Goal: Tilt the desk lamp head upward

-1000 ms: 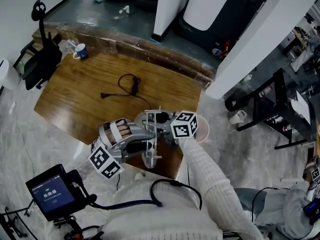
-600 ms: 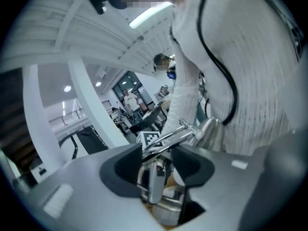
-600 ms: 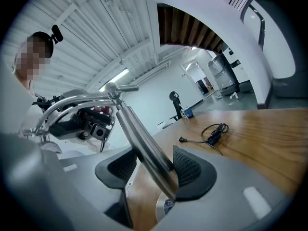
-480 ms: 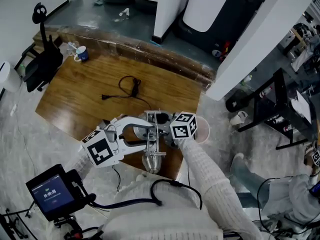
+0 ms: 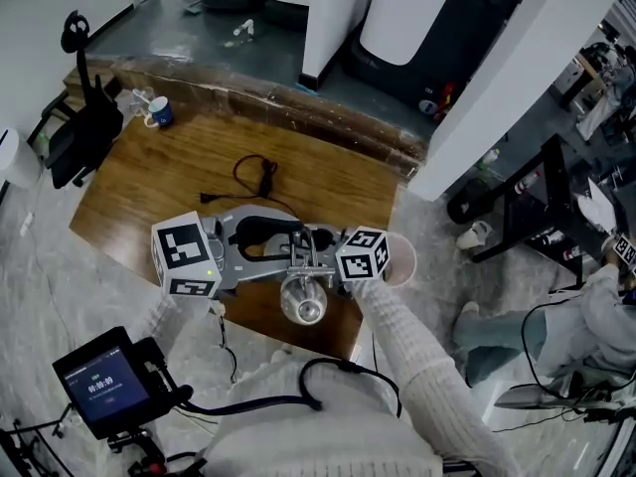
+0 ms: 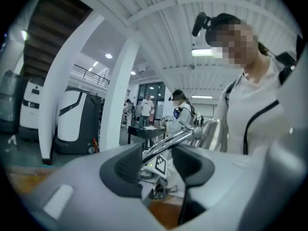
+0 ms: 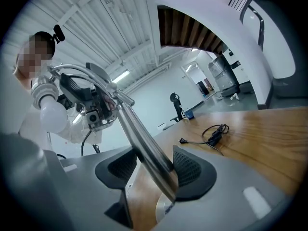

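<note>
Wood-grain desk; right gripper jaws pinch round chrome lamp pole; left gripper jaws opening (thin rod between).

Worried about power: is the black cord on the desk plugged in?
Unplugged: the cord lies loose on the desk, its plug bare on the wood.

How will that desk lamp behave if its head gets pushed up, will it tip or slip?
The desk lamp looks top-heavy on a thin arm near the table edge, so it could tip unless steadied. The polished metal arm looks stiff but probably slippery to grip. Its exposed bulb seems fragile.
</note>
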Tool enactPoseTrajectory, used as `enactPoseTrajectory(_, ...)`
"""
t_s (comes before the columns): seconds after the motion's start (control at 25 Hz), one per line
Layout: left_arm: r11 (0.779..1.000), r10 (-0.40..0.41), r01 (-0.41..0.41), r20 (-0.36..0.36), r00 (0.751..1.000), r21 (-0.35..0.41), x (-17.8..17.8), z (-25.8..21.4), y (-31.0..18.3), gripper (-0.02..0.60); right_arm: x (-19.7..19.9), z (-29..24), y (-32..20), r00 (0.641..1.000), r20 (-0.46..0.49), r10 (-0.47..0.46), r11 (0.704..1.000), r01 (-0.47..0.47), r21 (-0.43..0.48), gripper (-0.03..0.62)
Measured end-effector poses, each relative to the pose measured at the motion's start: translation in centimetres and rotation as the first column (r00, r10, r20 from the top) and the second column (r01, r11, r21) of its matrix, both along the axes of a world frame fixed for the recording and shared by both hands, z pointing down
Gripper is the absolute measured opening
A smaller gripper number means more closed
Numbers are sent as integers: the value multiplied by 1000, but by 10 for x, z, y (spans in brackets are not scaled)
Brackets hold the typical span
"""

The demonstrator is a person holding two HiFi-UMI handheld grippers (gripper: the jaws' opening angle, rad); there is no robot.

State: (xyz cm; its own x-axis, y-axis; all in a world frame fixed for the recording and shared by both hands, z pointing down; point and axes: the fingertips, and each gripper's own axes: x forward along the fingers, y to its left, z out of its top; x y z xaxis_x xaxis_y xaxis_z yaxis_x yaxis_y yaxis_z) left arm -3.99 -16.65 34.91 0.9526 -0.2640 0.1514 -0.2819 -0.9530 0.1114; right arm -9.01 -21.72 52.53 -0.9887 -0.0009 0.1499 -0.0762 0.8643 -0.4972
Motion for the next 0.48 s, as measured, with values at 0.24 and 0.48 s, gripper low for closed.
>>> enactPoseTrajectory(0.24,989,-31,20,-75,997,-144,-3,-8,-14,196,1,-2,2,1000,9,-4,1000,4,-11,230)
enactPoseTrajectory(0.48,969,-83,49,-131,988,-241,-6,-12,-22,201,1,-3,5,1000,10,-14,1000,14,-11,230)
